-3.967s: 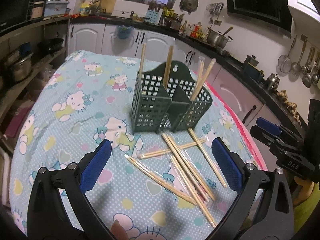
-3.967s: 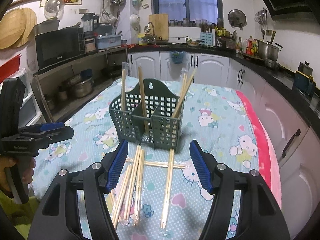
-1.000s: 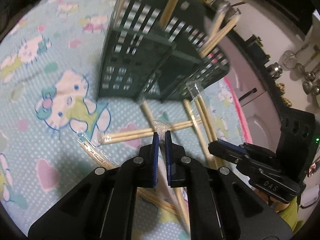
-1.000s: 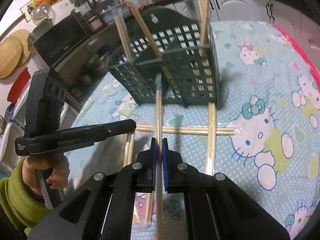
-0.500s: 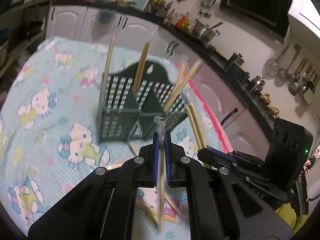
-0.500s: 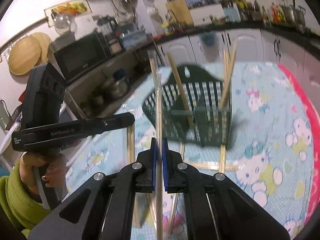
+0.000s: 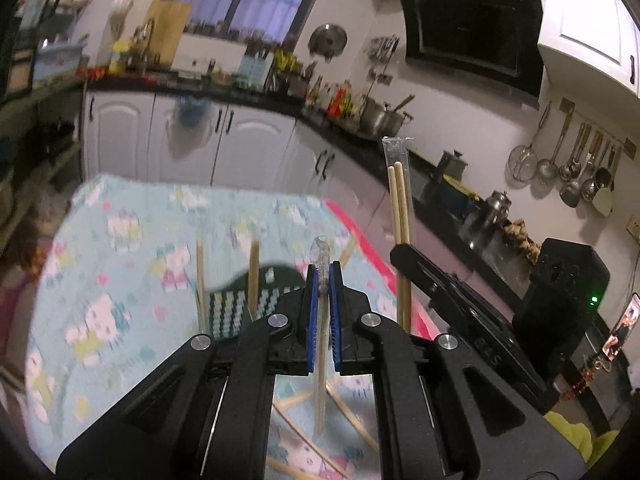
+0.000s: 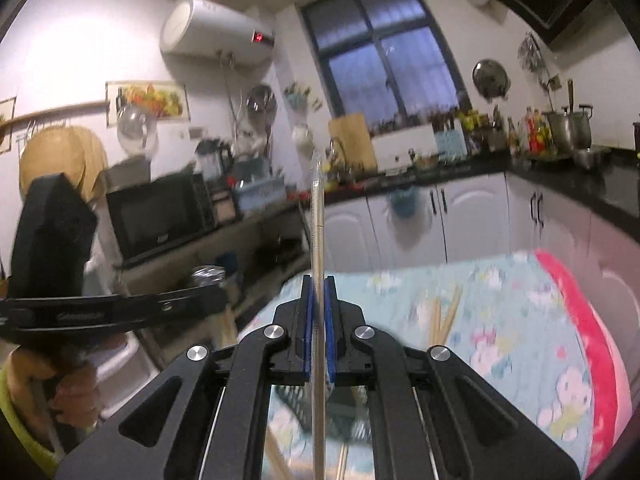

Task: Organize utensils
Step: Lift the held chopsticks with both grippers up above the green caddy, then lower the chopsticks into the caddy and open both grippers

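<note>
Work seems half done: several wooden chopsticks (image 7: 253, 276) stand in the dark green plastic basket (image 7: 240, 304), others lie loose on the desk (image 7: 120, 240), while left gripper (image 7: 321, 312) and right gripper (image 8: 319, 328) are each closed on one plastic-wrapped chopstick pair (image 7: 320, 344), both lifted.

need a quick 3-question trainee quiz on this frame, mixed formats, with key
1. True or false: the left gripper is shut on a wrapped chopstick pair held roughly upright.
2. Multiple choice: what does the right gripper hold?
A. a metal ladle
B. wrapped chopsticks
C. nothing, its jaws are wide open
3. Fill in: more chopsticks already stand in the dark green ______ on the cartoon-print tablecloth.

Key: 1 true; 2 B; 3 utensil holder.
</note>
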